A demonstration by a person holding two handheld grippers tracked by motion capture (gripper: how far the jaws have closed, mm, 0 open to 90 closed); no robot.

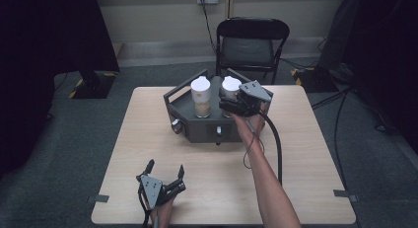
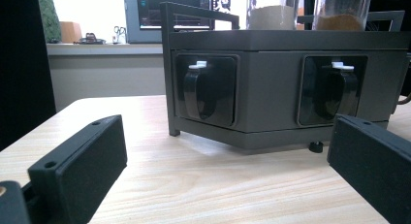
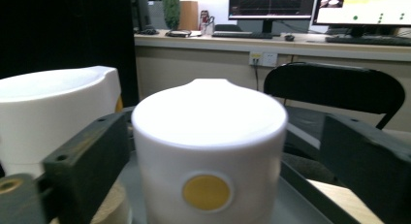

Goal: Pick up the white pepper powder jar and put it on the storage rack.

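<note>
A dark grey stand [image 1: 197,127] sits at the far middle of the table and carries two clear jars with white lids. My right gripper [image 1: 229,102] is at the right jar [image 1: 229,86]. In the right gripper view the right gripper [image 3: 220,136] stands open, its jaws on either side of that jar's white lid [image 3: 208,117] with a gap on each side. The left jar [image 1: 201,97] stands beside it, its lid [image 3: 53,107] at the left. My left gripper [image 1: 166,166] rests open on the near left of the table. The left gripper [image 2: 223,151] faces the stand's front [image 2: 269,88], nothing between its jaws.
Two black knobs with white tabs [image 2: 206,93] [image 2: 334,90] sit in the stand's front faces. A black chair [image 1: 251,40] stands behind the wooden table [image 1: 305,154]. The right gripper's cable [image 1: 278,149] loops over the table beside the forearm.
</note>
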